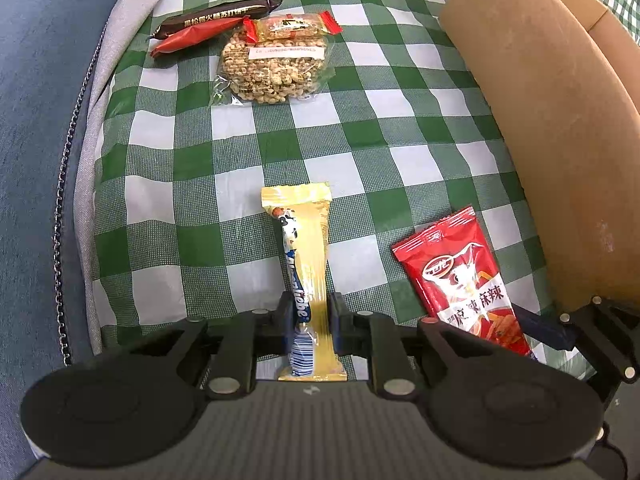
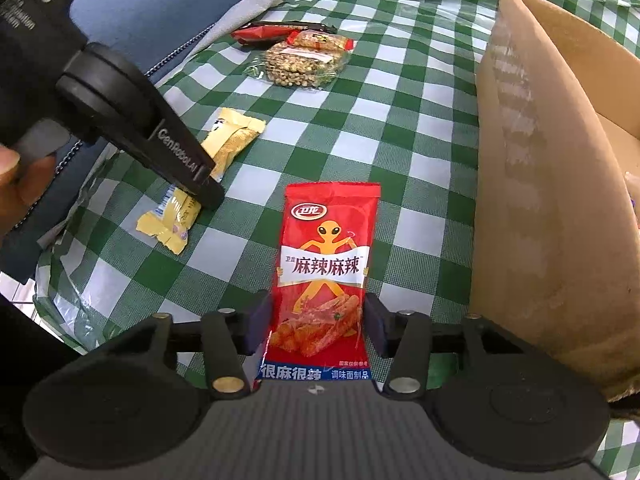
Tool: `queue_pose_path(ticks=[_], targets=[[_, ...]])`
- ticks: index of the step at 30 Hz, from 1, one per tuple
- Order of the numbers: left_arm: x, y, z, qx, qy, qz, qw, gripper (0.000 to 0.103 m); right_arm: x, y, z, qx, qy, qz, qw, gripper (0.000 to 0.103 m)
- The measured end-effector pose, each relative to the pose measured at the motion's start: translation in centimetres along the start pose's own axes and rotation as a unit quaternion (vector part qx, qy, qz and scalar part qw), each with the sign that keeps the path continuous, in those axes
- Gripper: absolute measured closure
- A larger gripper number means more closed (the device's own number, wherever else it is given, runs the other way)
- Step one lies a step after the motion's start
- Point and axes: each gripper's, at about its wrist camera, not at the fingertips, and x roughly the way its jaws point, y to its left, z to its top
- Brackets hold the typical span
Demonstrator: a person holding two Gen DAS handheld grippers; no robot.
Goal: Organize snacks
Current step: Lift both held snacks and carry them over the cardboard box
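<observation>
A yellow snack bar [image 1: 310, 248] lies on the green checked cloth, and my left gripper [image 1: 312, 318] is shut on its near half, pads pressed against both sides. In the right wrist view the same gripper [image 2: 206, 192] comes down onto the yellow bar [image 2: 232, 140]. A red spicy-strip packet [image 2: 326, 264] lies flat beside it. My right gripper [image 2: 318, 328] is shut on the packet's lower part, which looks pinched a little narrower there. From the left wrist, the red packet [image 1: 460, 276] shows with one right finger [image 1: 548, 330] at its edge.
A cardboard box [image 2: 532, 200] stands open just right of the packet; its wall [image 1: 540, 120] fills the right side. At the far end of the cloth lie a brown bar [image 1: 218, 16], a red bar [image 1: 192, 38], a peanut cake bag [image 1: 272, 68] and a small red-ended sweet [image 1: 292, 26]. A hand [image 2: 12, 184] holds the left gripper.
</observation>
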Motion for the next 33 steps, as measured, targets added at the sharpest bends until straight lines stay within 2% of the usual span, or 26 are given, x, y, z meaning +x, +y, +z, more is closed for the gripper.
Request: queue_pose_path(ticks=[5, 13, 20, 25, 30, 33], targets=[[-0.5, 0.2, 0.1, -0.006, -0.012, 0.002, 0.9999, 0.087, -0.8, -0.1, 0.1, 0.0, -0.018, 0.004, 1.0, 0.058], [-3.6, 1.6, 0.4, -0.066, -0.089, -0.013, 0.9938, 0.088, -3.5, -0.7, 0.5, -0.001, -0.083, 0.009, 0.997, 0.059], [-6.3, 2.5, 0.7, -0.107, -0.162, 0.003, 0.9809, 0.088, -5.8, -1.4, 0.6, -0.001, -0.149, 0.016, 0.989, 0.059], [-8.0, 2.2, 0.8, -0.127, -0.21, -0.001, 0.9695, 0.088, -8.1, -2.1, 0.9, 0.001, -0.201, 0.027, 0.979, 0.06], [-9.9, 0.9, 0.7, -0.12, -0.264, 0.0, 0.9569, 0.088, -12.2, -4.5, 2.3, 0.018, -0.261, 0.031, 0.965, 0.059], [-11.0, -0.3, 0.6, -0.108, -0.298, -0.006, 0.9483, 0.088, -15.4, -7.8, 3.3, 0.044, -0.296, 0.024, 0.954, 0.059]])
